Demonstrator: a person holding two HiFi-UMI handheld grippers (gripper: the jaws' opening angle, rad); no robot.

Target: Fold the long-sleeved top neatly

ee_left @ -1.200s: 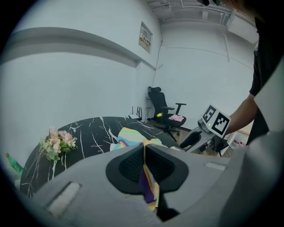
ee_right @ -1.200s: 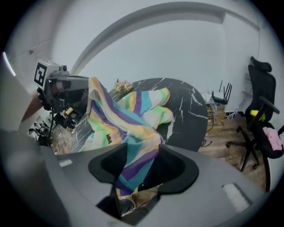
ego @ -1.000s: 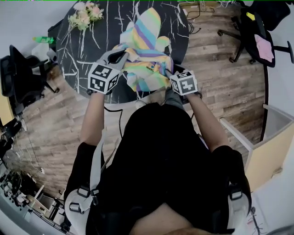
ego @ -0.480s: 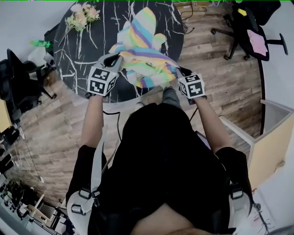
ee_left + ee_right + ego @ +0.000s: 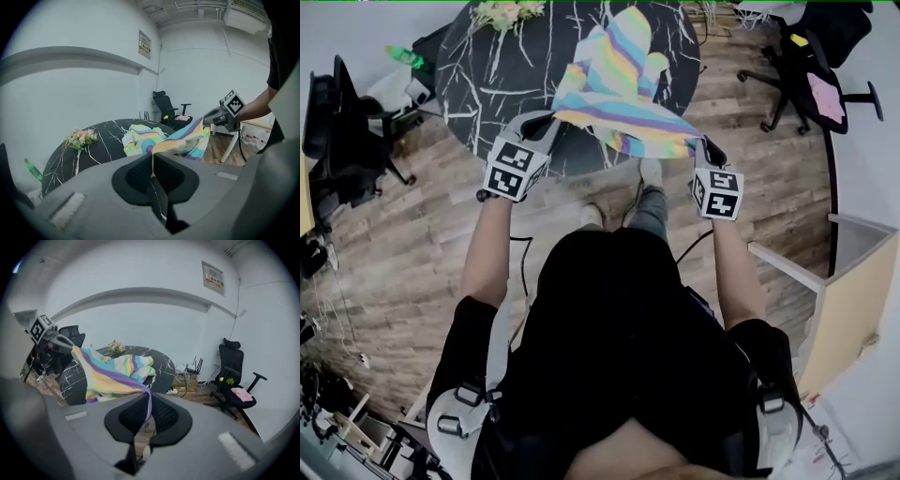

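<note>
Edges of the long-sleeved top (image 5: pixel 619 94) sit pinched in the shut left hand-held gripper (image 5: pixel 549 122) at nine o'clock and right hand-held gripper (image 5: pixel 705 146) at three, spreading it flat for folding.

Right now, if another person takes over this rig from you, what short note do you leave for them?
Left gripper: shut on the near edge of the striped top.
Right gripper: shut on the same edge, further right.
Top: the near edge is stretched in the air between both grippers; the far part lies on the round black table.
Done: both grips taken, edge lifted.
Left: no neat fold shows yet; probably spread it flat, then fold.
</note>
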